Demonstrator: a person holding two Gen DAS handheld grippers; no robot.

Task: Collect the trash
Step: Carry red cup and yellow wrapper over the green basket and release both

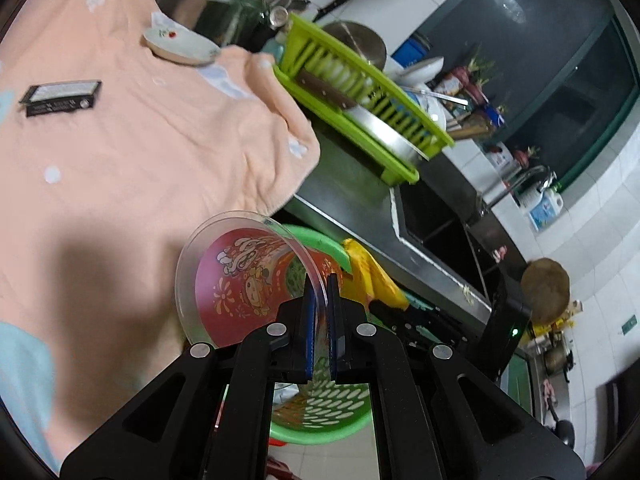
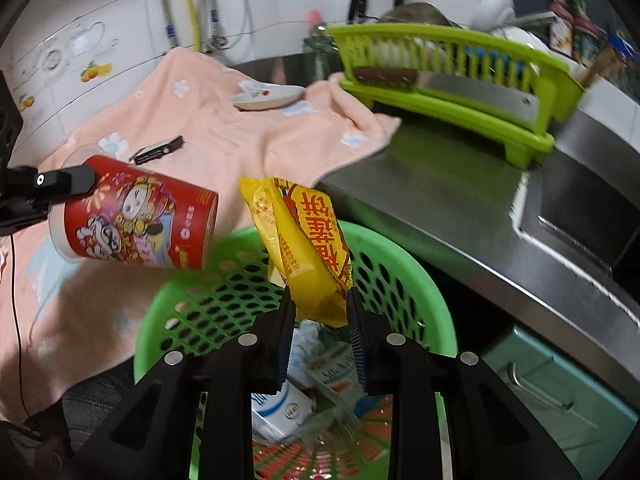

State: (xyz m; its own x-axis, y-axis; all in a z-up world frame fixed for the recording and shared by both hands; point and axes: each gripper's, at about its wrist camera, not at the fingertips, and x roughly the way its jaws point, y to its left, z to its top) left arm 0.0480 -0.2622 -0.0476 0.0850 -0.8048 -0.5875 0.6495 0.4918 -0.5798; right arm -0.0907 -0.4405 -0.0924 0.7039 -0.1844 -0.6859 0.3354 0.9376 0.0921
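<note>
Yellow wrapper (image 2: 308, 248), pinched by the right gripper (image 2: 320, 312) above the bin (image 2: 404, 268), may snag its rim; left gripper (image 1: 320, 284), clamped on the cup (image 2: 136, 220) at 9 o'clock, may drop it short.

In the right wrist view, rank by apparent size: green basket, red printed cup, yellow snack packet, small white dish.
1. Green perforated plastic basket
2. Red printed cup and yellow snack packet: similar, nearness unsure
3. Small white floral dish, though farthest
</note>
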